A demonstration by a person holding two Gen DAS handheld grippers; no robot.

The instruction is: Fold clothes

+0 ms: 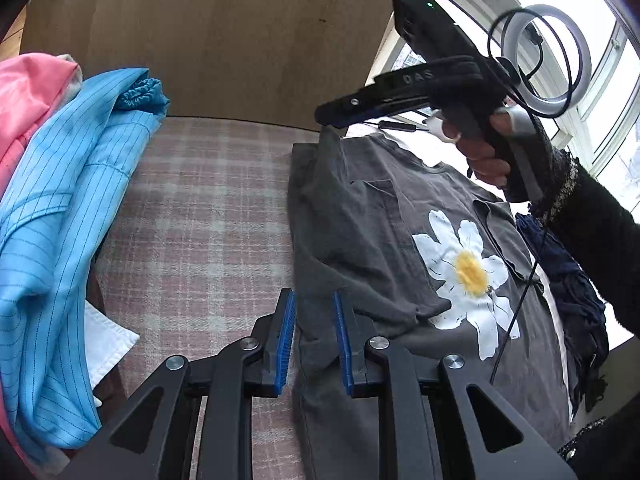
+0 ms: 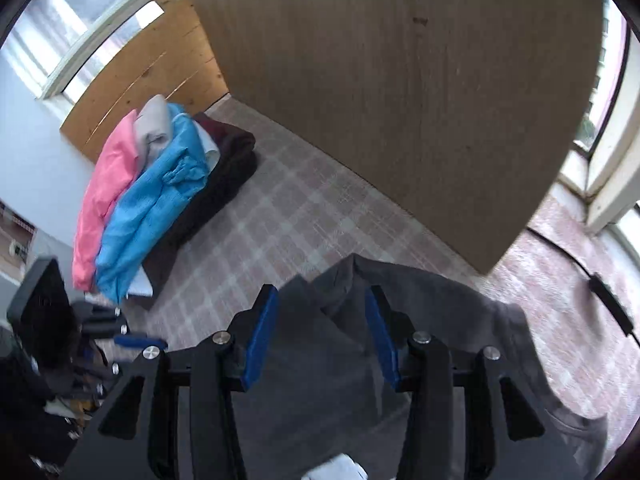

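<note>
A dark grey T-shirt (image 1: 372,240) with a white daisy print (image 1: 466,276) lies partly folded on a pink plaid cloth (image 1: 200,220). My left gripper (image 1: 314,300) is open, its blue pads astride the shirt's left folded edge near the hem. My right gripper (image 2: 320,312) is open just above the shirt's far folded corner (image 2: 340,280). In the left wrist view the right gripper (image 1: 332,114) hovers over the shirt's top corner, held by a hand.
A pile of clothes, with a blue striped garment (image 1: 60,220) and a pink one (image 1: 28,92), sits at the left. A wooden board (image 1: 220,40) stands behind. A dark blue garment (image 1: 576,292) lies right of the shirt. A ring light (image 1: 546,58) stands by the window.
</note>
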